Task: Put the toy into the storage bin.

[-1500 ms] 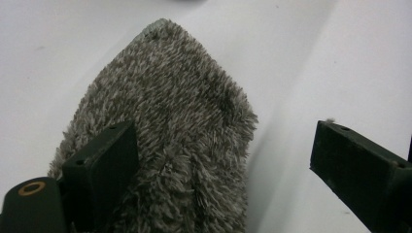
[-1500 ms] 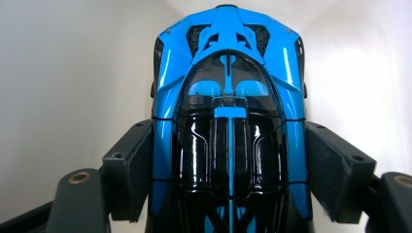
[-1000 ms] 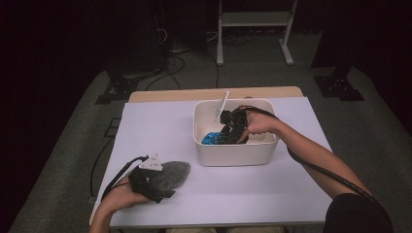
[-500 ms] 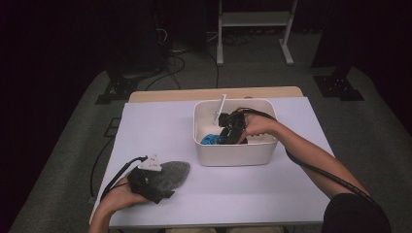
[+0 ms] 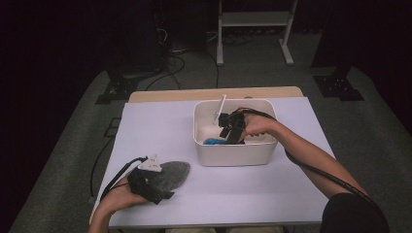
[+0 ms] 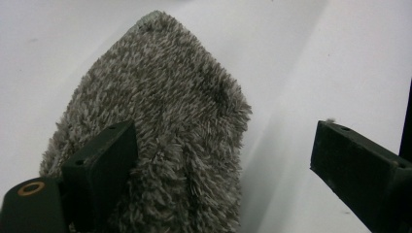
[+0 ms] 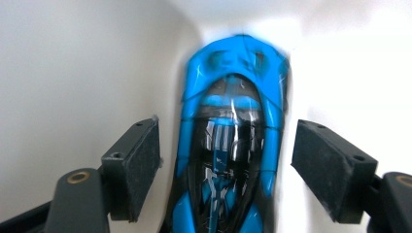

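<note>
A blue and black toy car (image 7: pixel 228 145) lies at the bottom of a white bin (image 5: pixel 233 158), showing as a blue patch (image 5: pixel 212 141) in the high view. My right gripper (image 7: pixel 226 141) reaches down into the bin (image 7: pixel 73 73) and straddles the car, open, with a gap at each pad. In the high view the right gripper (image 5: pixel 226 138) sits just right of the car. A grey fuzzy cloth (image 5: pixel 172 172) lies flat at the table's front left. My left gripper (image 5: pixel 163 188) rests at its near end, open. One jaw lies on the cloth (image 6: pixel 160 121); the other is over bare table. The left gripper (image 6: pixel 223 145) holds nothing.
A thin white stick (image 5: pixel 221 106) leans on the bin's far wall, and a pale object (image 5: pixel 255 138) lies under the right hand. The table (image 5: pixel 155 126) has a pale cover and a wooden back edge. Cables trail off both grippers. Stand legs and wires sit on the dark floor beyond.
</note>
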The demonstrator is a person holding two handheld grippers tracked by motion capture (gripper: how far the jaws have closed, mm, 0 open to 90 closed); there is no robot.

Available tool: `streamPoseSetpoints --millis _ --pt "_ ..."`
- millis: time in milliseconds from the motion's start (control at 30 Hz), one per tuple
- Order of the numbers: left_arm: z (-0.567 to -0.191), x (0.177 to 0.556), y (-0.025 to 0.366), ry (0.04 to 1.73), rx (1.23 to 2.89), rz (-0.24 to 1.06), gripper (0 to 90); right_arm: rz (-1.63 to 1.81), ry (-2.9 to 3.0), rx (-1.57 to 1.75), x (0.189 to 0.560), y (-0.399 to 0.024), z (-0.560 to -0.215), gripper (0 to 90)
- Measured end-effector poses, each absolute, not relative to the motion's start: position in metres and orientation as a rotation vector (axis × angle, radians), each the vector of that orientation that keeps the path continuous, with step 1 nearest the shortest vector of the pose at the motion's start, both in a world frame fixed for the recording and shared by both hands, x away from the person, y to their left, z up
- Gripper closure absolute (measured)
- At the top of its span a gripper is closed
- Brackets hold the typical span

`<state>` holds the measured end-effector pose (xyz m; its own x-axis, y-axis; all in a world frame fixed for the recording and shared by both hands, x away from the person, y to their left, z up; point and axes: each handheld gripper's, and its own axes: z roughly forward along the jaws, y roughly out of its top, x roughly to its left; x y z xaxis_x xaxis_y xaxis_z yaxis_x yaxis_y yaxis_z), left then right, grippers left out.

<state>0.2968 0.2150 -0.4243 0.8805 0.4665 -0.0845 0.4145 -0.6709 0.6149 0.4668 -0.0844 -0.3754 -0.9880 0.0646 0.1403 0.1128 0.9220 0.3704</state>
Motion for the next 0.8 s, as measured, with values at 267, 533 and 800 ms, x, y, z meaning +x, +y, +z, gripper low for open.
streamPoseSetpoints --millis 267,533,800 --pt "-0.422 0.296 0.216 0.63 2.388 0.116 9.4 -0.585 -2.963 -0.127 0.467 -0.085 -0.37 25.6" --pt "-0.423 0.295 0.216 0.637 2.378 0.108 9.4 -0.622 -2.978 -0.142 0.464 -0.094 -0.352 26.0" --pt "-0.422 0.292 0.218 0.632 2.38 0.115 9.4 -0.678 -3.001 -0.149 0.455 -0.104 -0.331 26.9"
